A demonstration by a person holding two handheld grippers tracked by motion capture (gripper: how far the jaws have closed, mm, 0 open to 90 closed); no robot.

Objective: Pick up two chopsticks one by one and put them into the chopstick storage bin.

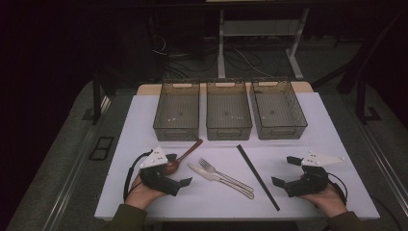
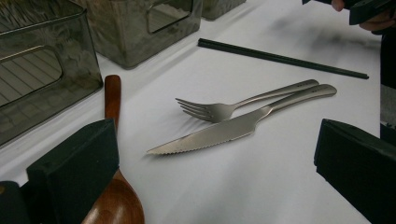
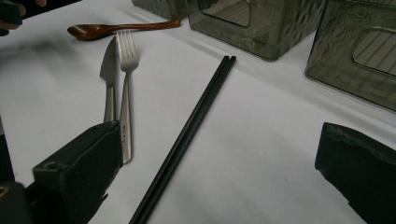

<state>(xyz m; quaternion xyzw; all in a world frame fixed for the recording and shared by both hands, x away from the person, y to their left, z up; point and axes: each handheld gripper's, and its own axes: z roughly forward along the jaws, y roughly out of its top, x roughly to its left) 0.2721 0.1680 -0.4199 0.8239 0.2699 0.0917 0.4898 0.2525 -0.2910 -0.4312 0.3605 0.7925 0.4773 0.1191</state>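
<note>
Now | bins [image 1: 229, 115]: three | spoon [image 1: 183, 156], fork [image 1: 223, 173], knife [image 1: 219, 179]: one each | hand-held grippers, left [image 1: 177, 169] and right [image 1: 285, 171]: spread

White table [image 1: 144, 202] bears three bins [image 1: 229, 111], wooden spoon [image 1: 182, 156], fork [image 1: 223, 174], knife [image 1: 219, 179], chopsticks [image 1: 257, 176]

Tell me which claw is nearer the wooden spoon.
Left. The left claw sits right beside the spoon, whose bowl lies by one of its jaws. The right claw is across the table, beyond the fork and chopsticks.
</note>
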